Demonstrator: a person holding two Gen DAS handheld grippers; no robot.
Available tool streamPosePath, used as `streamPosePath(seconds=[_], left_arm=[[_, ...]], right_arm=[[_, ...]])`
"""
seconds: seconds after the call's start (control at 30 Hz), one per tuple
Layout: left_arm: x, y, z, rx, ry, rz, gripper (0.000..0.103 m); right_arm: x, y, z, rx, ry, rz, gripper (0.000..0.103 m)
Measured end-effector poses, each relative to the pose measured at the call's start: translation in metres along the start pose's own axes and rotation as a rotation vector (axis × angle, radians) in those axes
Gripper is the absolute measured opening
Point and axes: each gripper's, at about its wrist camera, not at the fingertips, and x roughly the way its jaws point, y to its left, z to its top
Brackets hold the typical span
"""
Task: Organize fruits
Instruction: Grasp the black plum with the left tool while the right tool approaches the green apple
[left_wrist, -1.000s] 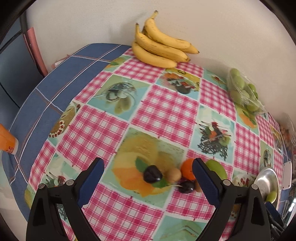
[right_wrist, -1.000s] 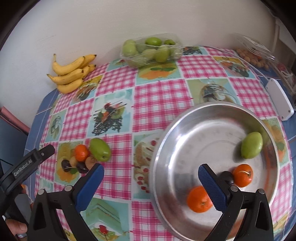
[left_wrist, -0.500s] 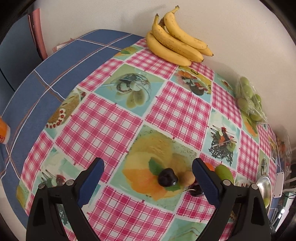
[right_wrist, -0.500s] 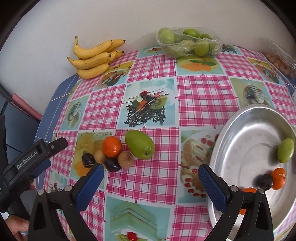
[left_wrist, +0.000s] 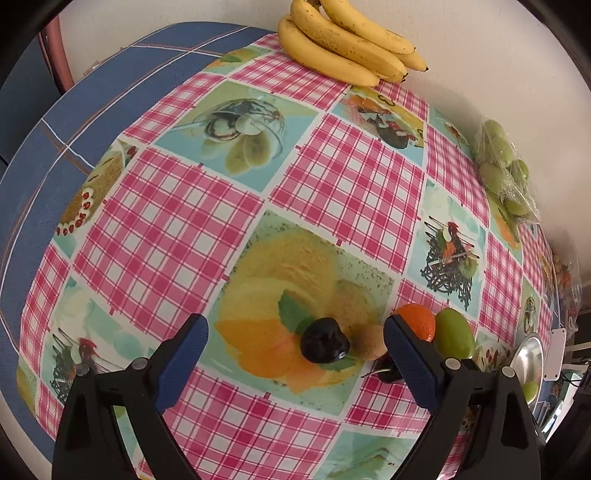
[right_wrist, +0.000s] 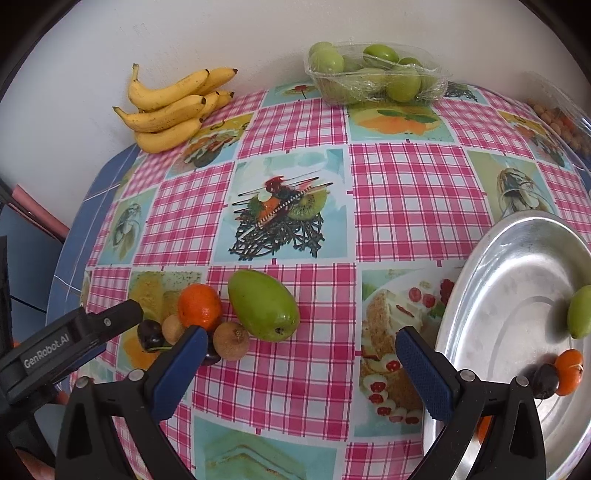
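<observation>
Yellow bananas (right_wrist: 173, 107) (against wall), boxed green fruit (right_wrist: 376, 74)

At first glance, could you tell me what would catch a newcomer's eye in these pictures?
Probably the little cluster of loose fruit on the checked tablecloth: a green mango, an orange and small dark and brown fruits beside them. Next, the steel bowl at right, already holding fruit, and the bananas by the wall.
</observation>
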Motion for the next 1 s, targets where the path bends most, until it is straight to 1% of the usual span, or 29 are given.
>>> streamPosePath(seconds=[0.13,0.27,0.4,0.53,0.67,0.7,0.77,0.8,0.83,0.9,0.97,1.0], left_arm=[[0.005,0.002,0.000,-0.029,0.026,-0.030,0.096],[0.008,0.004,-0.001,-0.041,0.037,-0.008,0.096],[0.012,0.007,0.000,-0.067,0.050,-0.029,0.095],[0.014,0.008,0.000,-0.083,0.057,-0.066,0.094],[0.011,0.008,-0.002,-0.072,0.050,-0.065,0.082],[0.010,0.007,-0.003,-0.071,0.051,-0.075,0.078],[0.011,0.005,-0.002,-0.071,0.054,-0.091,0.074],[0.011,0.005,-0.002,-0.075,0.057,-0.103,0.072],[0.012,0.005,-0.002,-0.079,0.058,-0.114,0.071],[0.014,0.003,0.000,-0.086,0.061,-0.127,0.062],[0.013,0.004,-0.001,-0.092,0.063,-0.135,0.055],[0.012,0.005,-0.001,-0.096,0.064,-0.140,0.051]], right_arm=[[0.008,0.003,0.004,-0.008,0.007,-0.006,0.103],[0.017,0.005,0.007,-0.010,0.016,-0.018,0.103],[0.021,0.007,0.009,-0.015,0.012,-0.033,0.102],[0.026,0.012,0.011,-0.025,0.011,-0.034,0.096],[0.027,0.015,0.011,-0.038,0.002,-0.023,0.089],[0.028,0.015,0.012,-0.037,0.003,-0.024,0.087],[0.030,0.016,0.011,-0.039,0.003,-0.024,0.080],[0.029,0.016,0.011,-0.048,-0.001,-0.029,0.079],[0.029,0.017,0.011,-0.055,-0.002,-0.025,0.075],[0.028,0.017,0.011,-0.051,-0.003,-0.010,0.069],[0.028,0.018,0.011,-0.054,-0.003,0.003,0.056],[0.028,0.019,0.011,-0.056,-0.003,0.004,0.053]])
